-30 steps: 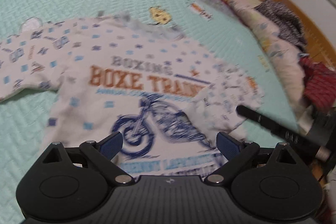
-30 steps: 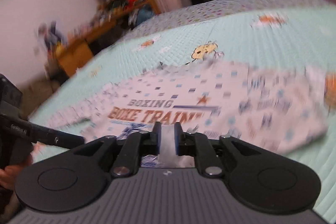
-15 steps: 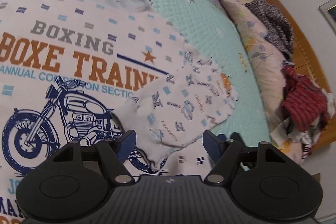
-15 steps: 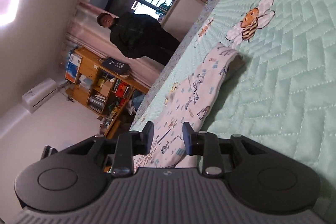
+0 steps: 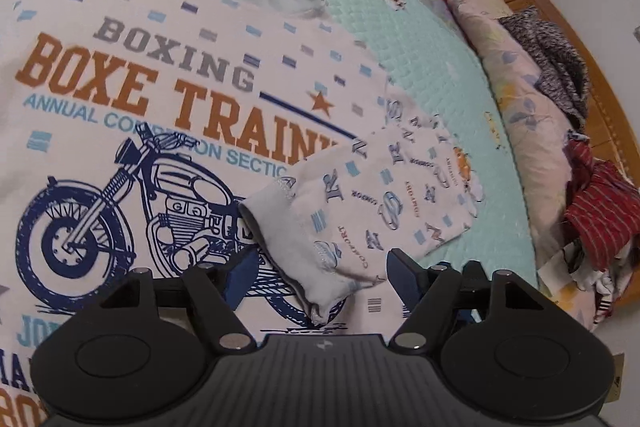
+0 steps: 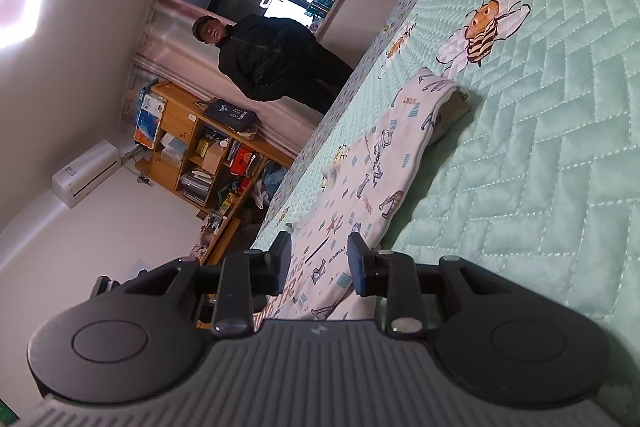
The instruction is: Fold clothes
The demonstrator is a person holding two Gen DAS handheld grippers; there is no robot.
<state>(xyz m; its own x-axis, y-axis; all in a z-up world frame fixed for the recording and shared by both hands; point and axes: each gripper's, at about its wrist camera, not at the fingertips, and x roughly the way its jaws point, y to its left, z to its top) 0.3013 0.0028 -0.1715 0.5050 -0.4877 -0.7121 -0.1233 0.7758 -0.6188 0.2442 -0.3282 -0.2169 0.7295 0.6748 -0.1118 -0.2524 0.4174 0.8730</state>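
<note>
Left wrist view: the soft white motorcycle shirt [image 5: 168, 131] lies flat on the bumpy green quilt [image 5: 432, 75], one sleeve [image 5: 360, 211] folded over it between the wide-apart left gripper [image 5: 322, 267] jaws, untouched. Right wrist view: the right gripper [image 6: 320, 259], jaws narrow and just widened, straddles the other sleeve [image 6: 384, 179] without pinching.

I see the bed [image 5: 432, 67] under a mint quilted cover with bee prints; the printed shirt [image 5: 168, 99] lies flat on it, pillows [image 5: 516, 99] and heaped clothes [image 5: 596, 211] along its headboard edge.
</note>
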